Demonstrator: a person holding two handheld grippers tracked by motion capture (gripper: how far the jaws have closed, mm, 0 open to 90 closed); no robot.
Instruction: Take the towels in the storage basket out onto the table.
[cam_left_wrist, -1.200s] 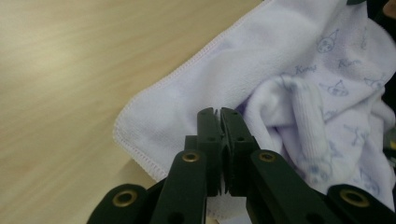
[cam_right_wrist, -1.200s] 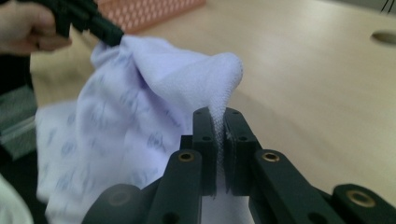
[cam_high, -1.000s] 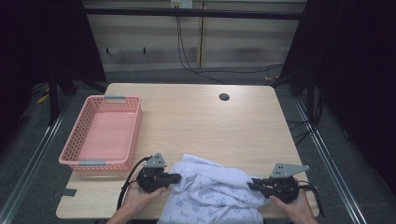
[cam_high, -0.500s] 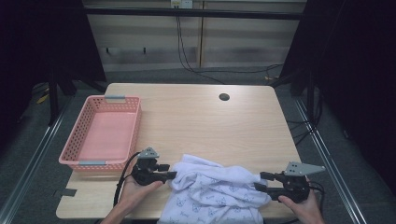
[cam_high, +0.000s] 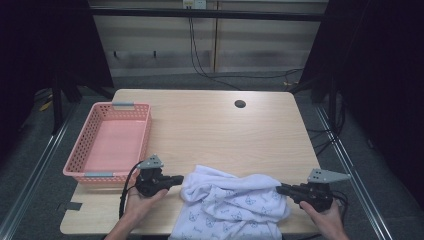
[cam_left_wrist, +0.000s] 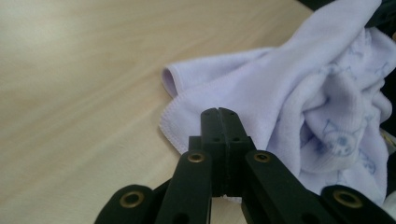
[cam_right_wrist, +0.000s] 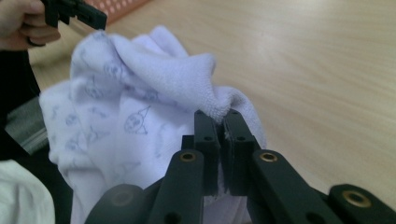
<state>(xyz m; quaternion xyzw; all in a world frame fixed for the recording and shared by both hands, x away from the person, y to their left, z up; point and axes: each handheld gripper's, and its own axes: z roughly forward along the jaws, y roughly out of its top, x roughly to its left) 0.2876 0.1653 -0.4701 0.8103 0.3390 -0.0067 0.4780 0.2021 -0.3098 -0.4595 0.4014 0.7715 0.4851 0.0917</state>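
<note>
A white towel (cam_high: 232, 207) printed with small blue cat faces lies crumpled at the near edge of the tabletop (cam_high: 210, 130), between the two hands, with part of it hanging over that edge. In the left gripper view the towel (cam_left_wrist: 299, 102) shows a stitched hem and a rolled corner resting on the wood. In the right gripper view the towel (cam_right_wrist: 140, 107) rises in soft folds, its printed side facing the camera.

The left tool (cam_high: 179, 179) lies level at the towel's left edge, pointing toward the cloth. Its jaws have just been closing and now stand pressed together; in the left gripper view the tool (cam_left_wrist: 219, 122) has the hem right at its tips, and cloth shows below the jaws, so it pinches the towel's edge.

The right tool (cam_high: 280, 190) lies level at the towel's right edge, pointing left. Its jaws have also just been closing; in the right gripper view the tool (cam_right_wrist: 219, 126) clamps a thick fold of cloth, which bulges out over the tips.

A hand (cam_high: 142, 200) holds the left tool from below, and another hand (cam_high: 325, 217) holds the right one.

A pink basket (cam_high: 90, 140) stands on the left part of the tabletop, apart from the towel. A dark round hole (cam_high: 240, 104) marks the far side of the tabletop.
</note>
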